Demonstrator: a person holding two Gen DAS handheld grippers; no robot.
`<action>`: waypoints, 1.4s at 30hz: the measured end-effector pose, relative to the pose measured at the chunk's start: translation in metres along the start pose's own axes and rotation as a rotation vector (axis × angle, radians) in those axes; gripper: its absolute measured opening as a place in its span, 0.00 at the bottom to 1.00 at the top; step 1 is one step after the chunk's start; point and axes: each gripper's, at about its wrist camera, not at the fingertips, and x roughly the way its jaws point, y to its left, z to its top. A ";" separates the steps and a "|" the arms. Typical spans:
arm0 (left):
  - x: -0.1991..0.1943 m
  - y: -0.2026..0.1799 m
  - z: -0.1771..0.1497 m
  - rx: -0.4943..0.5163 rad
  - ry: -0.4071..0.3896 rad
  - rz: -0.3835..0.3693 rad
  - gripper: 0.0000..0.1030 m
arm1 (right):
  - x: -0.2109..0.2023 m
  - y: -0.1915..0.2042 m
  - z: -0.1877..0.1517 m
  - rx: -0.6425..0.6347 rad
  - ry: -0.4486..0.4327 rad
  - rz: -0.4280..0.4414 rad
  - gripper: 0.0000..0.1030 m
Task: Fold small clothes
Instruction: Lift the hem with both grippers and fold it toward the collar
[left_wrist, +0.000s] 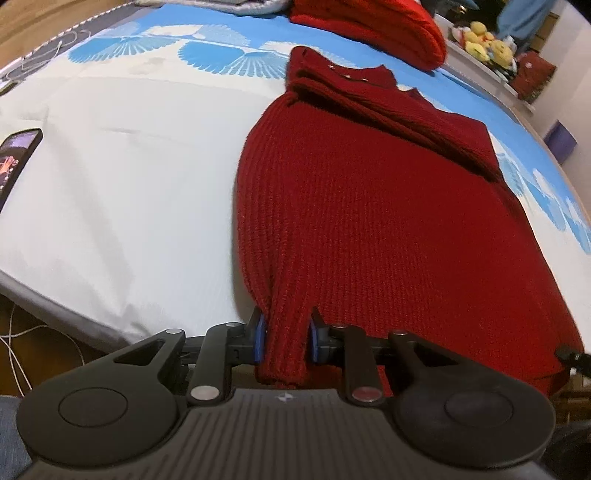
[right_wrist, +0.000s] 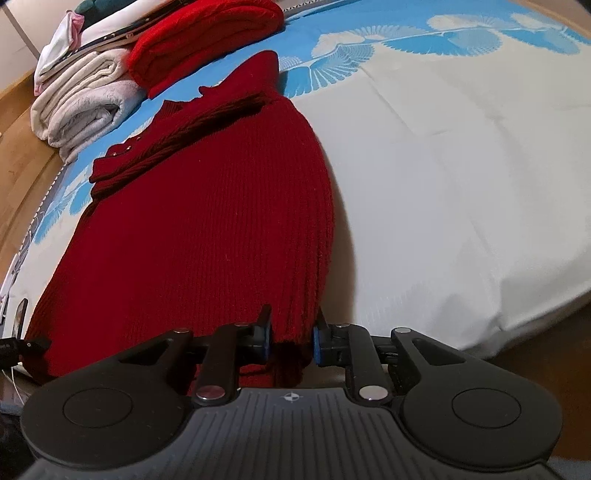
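On the far left of the bed (left_wrist: 129, 184) a phone (left_wrist: 16, 155) lies dark at the sheet's edge. Moving right, my left claw (left_wrist: 284, 338) is pinching the near-left hem corner of the dark red knit sweater (left_wrist: 369, 206), blue pads (left_wrist: 260, 332) pressed into the wool. The sweater lies flat along the bed, sleeves folded across its chest, hem hanging over the near edge. My right claw (right_wrist: 290, 336) pinches the other hem corner. Beyond the collar sits a folded bright red knit (right_wrist: 207, 40), touching a stack of folded pale blankets (right_wrist: 81, 107) beside it.
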 end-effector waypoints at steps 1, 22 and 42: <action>-0.005 -0.001 -0.002 0.012 -0.004 -0.004 0.24 | -0.006 0.000 -0.002 0.002 -0.008 0.001 0.19; -0.127 0.005 -0.009 0.071 -0.099 -0.220 0.22 | -0.136 0.007 -0.020 0.068 -0.123 0.157 0.18; 0.134 0.035 0.301 -0.450 -0.084 0.001 0.70 | 0.161 0.024 0.268 0.386 -0.109 -0.043 0.53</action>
